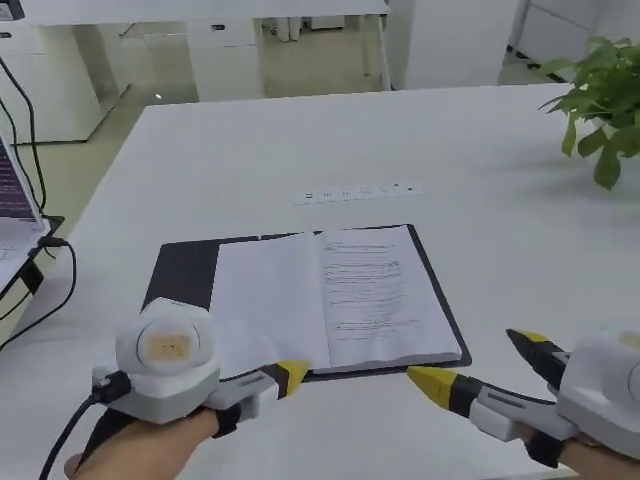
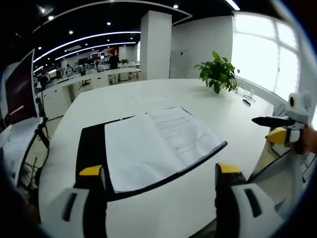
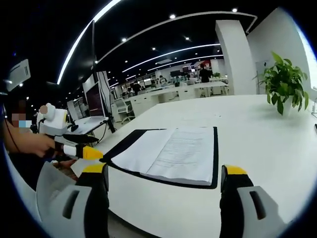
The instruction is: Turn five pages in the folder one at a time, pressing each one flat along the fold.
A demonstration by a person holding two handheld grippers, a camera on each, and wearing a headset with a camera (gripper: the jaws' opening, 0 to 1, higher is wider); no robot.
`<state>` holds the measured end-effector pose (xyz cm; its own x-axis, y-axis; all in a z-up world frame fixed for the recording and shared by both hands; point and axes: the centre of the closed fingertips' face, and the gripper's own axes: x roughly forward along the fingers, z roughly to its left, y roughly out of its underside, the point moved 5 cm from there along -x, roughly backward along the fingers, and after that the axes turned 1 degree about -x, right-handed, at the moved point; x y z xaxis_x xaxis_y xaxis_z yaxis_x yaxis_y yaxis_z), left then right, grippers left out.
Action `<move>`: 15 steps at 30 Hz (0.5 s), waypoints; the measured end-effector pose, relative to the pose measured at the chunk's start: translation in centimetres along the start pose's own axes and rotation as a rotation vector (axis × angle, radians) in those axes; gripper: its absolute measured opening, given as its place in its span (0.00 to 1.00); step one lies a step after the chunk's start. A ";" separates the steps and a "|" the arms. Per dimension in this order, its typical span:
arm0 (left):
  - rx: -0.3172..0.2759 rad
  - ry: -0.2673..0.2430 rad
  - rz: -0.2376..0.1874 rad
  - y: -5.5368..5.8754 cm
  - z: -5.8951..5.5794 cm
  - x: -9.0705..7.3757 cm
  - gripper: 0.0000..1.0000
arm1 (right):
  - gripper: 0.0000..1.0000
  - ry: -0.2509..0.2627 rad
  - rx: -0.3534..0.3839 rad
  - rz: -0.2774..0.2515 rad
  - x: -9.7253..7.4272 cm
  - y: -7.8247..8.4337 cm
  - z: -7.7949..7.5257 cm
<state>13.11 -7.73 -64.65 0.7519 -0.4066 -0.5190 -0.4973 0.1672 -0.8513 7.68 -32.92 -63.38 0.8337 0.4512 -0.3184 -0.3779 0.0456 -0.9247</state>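
Beyond, potted plant [image 1: 600, 105] stands clear of folder [image 1: 330, 295].

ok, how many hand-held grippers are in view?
2: the left hand-held gripper at the near-left corner of the folder, the right hand-held gripper off its near-right corner. Both open and empty.

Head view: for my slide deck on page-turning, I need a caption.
Open folder lies flat on the white table, left gripper and right gripper open at its near edge.
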 end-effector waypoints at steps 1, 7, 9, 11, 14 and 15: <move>0.011 0.010 0.003 -0.1 -0.3 0.4 0.91 | 0.93 0.003 0.007 0.000 -0.1 0.0 0.0; 0.047 0.083 0.003 -1.1 -2.7 3.6 0.88 | 0.93 0.016 0.020 0.000 -0.3 0.3 0.0; 0.074 0.097 0.006 -1.4 -3.4 4.7 0.86 | 0.93 0.016 0.022 -0.004 -0.3 0.3 0.1; 0.087 0.116 0.034 -1.4 -4.1 5.5 0.84 | 0.93 0.017 0.024 0.001 -0.3 0.4 0.2; 0.097 0.139 0.010 -2.2 -5.3 6.8 0.84 | 0.93 0.023 0.028 0.002 -0.3 0.5 0.2; 0.101 0.144 0.008 -2.3 -5.6 7.2 0.84 | 0.93 0.025 0.029 0.002 -0.3 0.5 0.2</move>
<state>17.24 -16.04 -65.95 0.6748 -0.5276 -0.5159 -0.4514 0.2579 -0.8542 7.18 -32.86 -63.75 0.8423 0.4293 -0.3260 -0.3910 0.0703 -0.9177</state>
